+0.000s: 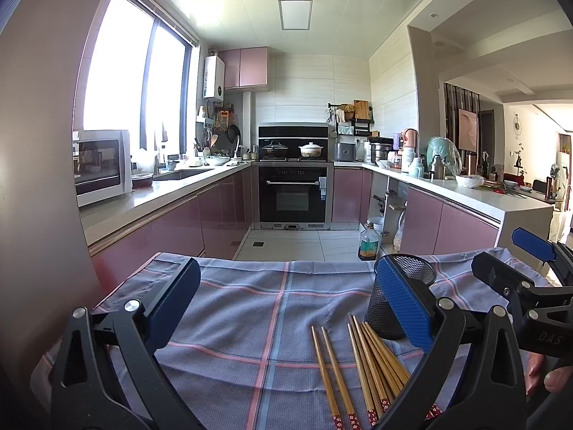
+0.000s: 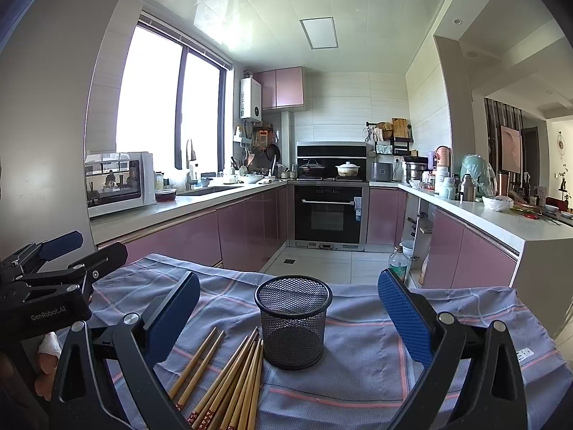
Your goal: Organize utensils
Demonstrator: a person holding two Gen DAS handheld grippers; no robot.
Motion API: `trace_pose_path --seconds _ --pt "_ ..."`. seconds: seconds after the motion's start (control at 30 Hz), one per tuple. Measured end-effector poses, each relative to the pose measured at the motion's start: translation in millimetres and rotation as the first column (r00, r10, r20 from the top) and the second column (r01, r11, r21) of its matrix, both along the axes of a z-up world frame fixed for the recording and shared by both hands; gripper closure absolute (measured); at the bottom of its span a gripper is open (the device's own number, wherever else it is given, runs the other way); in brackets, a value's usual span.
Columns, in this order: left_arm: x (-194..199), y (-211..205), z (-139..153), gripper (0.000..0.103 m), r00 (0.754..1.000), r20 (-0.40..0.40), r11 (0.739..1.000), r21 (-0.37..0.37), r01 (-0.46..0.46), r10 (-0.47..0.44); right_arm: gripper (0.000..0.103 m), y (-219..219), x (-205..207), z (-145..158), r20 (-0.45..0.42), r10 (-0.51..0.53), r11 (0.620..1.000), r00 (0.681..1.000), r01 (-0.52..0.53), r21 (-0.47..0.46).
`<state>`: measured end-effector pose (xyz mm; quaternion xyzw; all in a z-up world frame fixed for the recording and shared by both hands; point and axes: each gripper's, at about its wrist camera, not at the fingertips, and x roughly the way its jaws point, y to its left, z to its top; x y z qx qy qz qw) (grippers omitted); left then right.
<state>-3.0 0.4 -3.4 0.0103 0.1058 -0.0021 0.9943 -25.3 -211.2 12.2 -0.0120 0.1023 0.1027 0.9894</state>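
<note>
Right below the two grippers the chopsticks [image 2: 229, 380] lie loose on the checked cloth [image 2: 358, 387], bunched just left of the mesh cup [image 2: 293, 322] and touching nothing but the cloth and each other. Their long axes run roughly away from the person, the plain tips fanned toward the mesh cup and the red-patterned ends nearest the holder. The left gripper [image 1: 286, 308] hovers with its jaws spread wide and empty; the chopsticks sit toward its right finger [image 1: 404, 304]. The right gripper [image 2: 288, 313], also spread wide and holding nothing, frames the mesh cup between its fingers. I'd judge the left gripper closer to the bundle. Beyond the mesh cup the cloth ends at a table edge, with open floor [image 2: 322, 261] past it; to the mesh cup's right the cloth lies bare, giving room to move.
</note>
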Motion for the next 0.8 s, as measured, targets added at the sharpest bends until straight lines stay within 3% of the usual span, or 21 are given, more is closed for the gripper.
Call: trace_pose_path --seconds 0.8 --pt "0.2 0.0 0.1 0.006 1.0 -0.001 1.0 -0.002 -0.001 0.001 0.007 2.7 1.9 -0.1 -0.004 0.002 1.0 1.0 -0.002 0.003"
